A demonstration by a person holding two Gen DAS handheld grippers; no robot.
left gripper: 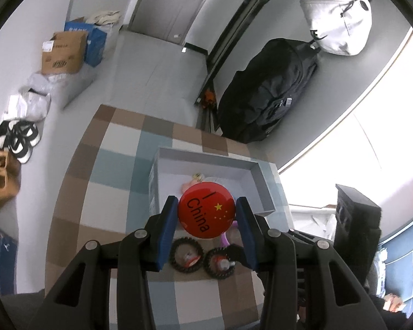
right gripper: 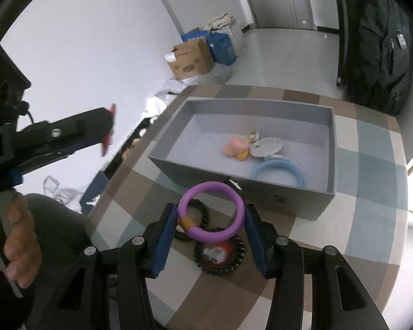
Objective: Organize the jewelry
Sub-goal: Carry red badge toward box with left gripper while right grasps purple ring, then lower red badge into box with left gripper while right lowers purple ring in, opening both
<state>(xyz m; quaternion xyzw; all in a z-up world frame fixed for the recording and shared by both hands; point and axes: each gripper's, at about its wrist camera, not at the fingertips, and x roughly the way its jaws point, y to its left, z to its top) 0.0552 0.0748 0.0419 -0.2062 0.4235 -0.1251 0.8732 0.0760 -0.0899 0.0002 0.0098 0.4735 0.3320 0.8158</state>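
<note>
From the left wrist, the left gripper (left gripper: 206, 214) clamps a red badge (left gripper: 206, 210) (lettered "China") above the near wall of the grey box (left gripper: 257, 170), which sits toward the far edge of the checked table (left gripper: 96, 165). From the right wrist, the right gripper (right gripper: 210, 214) pinches a purple bangle (right gripper: 210, 210) over two black bracelets (right gripper: 220, 253) near the table's front edge; a blue bangle (right gripper: 278, 172) lies in the box's near right corner.
</note>
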